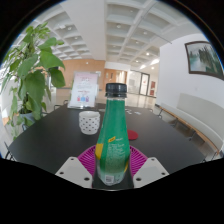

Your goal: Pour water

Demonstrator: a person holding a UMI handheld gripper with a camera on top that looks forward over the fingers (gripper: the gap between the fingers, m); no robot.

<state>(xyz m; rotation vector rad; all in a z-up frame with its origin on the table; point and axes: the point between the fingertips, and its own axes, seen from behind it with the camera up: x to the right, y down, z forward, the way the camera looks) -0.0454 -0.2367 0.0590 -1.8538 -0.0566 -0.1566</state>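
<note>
Dark table (40, 150) | jaws pinch green bottle (114, 140) | white cup (89, 122) beyond | plant (30, 80) behind

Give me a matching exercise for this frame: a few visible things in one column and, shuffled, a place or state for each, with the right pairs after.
Things:
1. green bottle
2. white cup
3. potted plant
4. framed picture

Places or states:
A. on the wall beyond the table
B. on the dark table, beyond the bottle
C. between the fingers of the gripper, black cap on
D. leafy, beside the table's far edge

Pairs: 1-C, 2-B, 3-D, 4-A
</note>
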